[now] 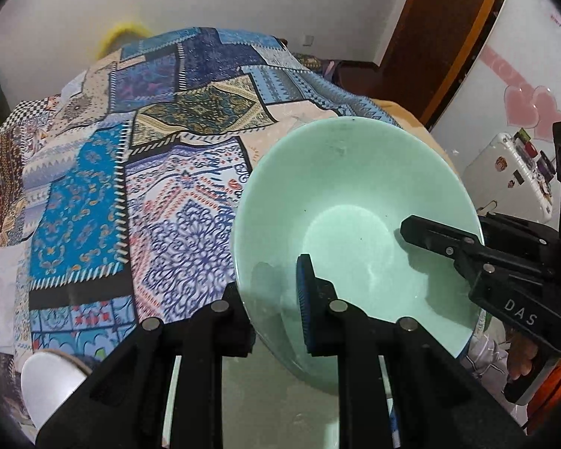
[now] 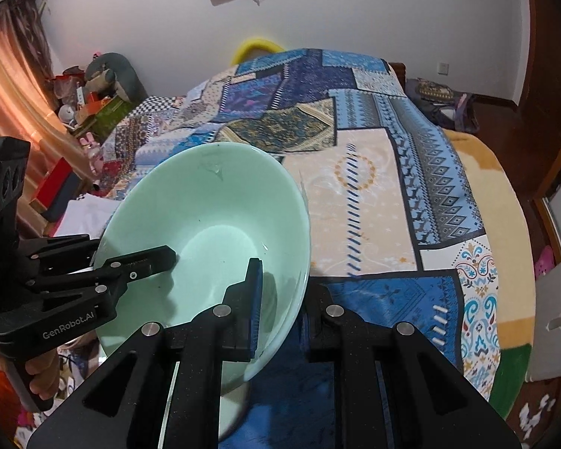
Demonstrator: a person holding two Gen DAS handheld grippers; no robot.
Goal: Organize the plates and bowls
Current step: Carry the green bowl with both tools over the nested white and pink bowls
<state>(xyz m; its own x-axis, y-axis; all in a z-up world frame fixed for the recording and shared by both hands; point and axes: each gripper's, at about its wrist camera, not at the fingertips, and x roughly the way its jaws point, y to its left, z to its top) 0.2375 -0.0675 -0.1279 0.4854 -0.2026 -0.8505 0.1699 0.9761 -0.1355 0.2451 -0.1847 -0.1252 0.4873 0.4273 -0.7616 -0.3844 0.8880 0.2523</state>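
Observation:
A pale green bowl (image 1: 355,202) is held tilted above a bed with a blue patchwork cover (image 1: 138,172). My left gripper (image 1: 269,299) is shut on the bowl's left rim, one finger inside, one outside. My right gripper (image 2: 280,299) is shut on the opposite rim of the same bowl (image 2: 213,202), one finger inside, one outside. Each gripper shows in the other's view, the right one (image 1: 467,247) reaching in from the right, the left one (image 2: 123,265) from the left. A white object (image 1: 48,378), maybe another dish, lies at the lower left.
The patchwork cover (image 2: 374,187) spreads over the whole bed. Boxes and toys (image 2: 89,112) crowd the floor at the left by an orange curtain. A white suitcase (image 1: 512,172) stands at the right. A wooden door frame (image 1: 441,37) is behind.

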